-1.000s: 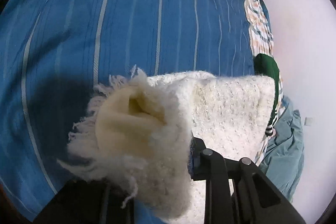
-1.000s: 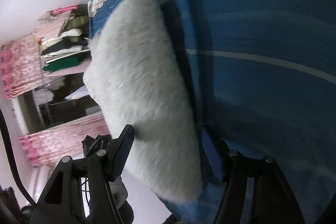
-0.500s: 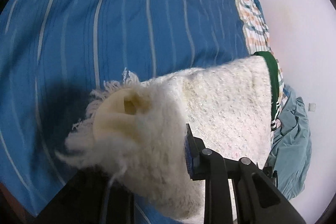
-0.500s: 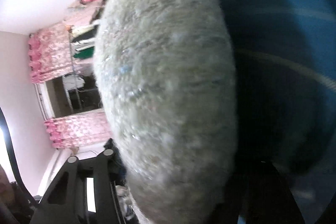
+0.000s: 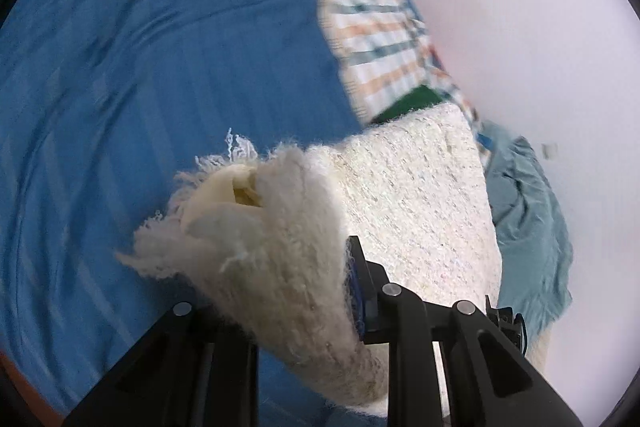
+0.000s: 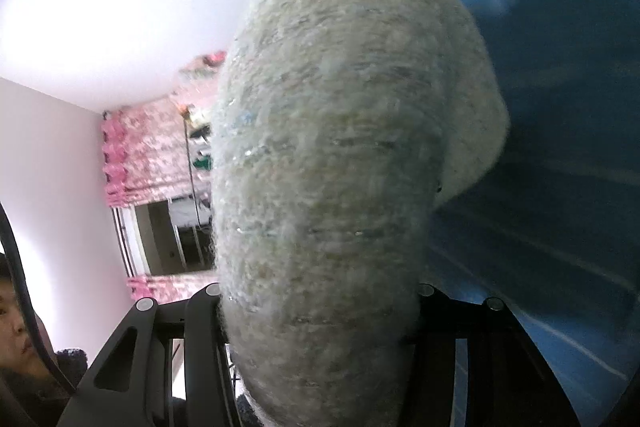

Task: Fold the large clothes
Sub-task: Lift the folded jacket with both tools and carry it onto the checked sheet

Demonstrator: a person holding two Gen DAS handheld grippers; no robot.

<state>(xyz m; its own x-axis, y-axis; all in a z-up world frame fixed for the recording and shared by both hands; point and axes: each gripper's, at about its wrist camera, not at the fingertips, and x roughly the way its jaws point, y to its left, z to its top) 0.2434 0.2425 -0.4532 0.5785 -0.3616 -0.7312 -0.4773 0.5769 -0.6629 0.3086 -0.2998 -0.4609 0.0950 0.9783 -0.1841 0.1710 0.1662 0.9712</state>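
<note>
A: Well, how did the claws stand?

B: Left gripper [image 5: 304, 291] was clamped on the fringed edge of the cream knit garment [image 5: 404, 203]; right gripper [image 6: 320, 303] had been closing and gripped its thick fold.

A: And the garment?

B: Soft, bulky, light; best pinched at edges. It hung higher above the blue bedspread [image 5: 160, 67] than before, the green cloth [image 5: 412, 103] at one o'clock.

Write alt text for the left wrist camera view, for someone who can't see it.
The left gripper is clamped on a fringed edge of a cream knit garment, held above a blue striped bedsheet. A checked cloth, a green garment and a teal cloth lie beyond.
</note>
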